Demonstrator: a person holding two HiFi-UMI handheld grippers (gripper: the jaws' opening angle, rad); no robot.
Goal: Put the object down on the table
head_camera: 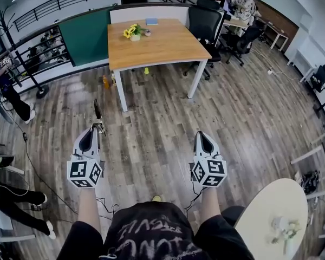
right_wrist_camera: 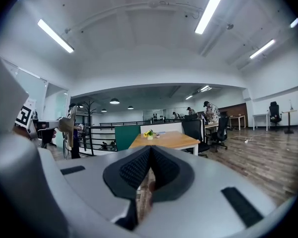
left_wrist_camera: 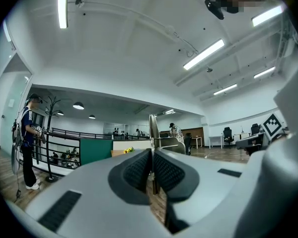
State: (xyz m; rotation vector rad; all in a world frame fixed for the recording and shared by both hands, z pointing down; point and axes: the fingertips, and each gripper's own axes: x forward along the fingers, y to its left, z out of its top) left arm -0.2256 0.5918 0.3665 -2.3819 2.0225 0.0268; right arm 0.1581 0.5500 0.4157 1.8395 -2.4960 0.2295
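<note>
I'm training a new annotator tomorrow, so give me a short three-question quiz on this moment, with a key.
1. True or false: the right gripper is holding something.
2. Which stands on the wooden table? A) a laptop B) a pot of yellow flowers C) a kettle
3. What does the left gripper grip between its fingers?
Key: 1 false, it is shut on nothing; 2 B; 3 a thin metal tool, standing upright.
</note>
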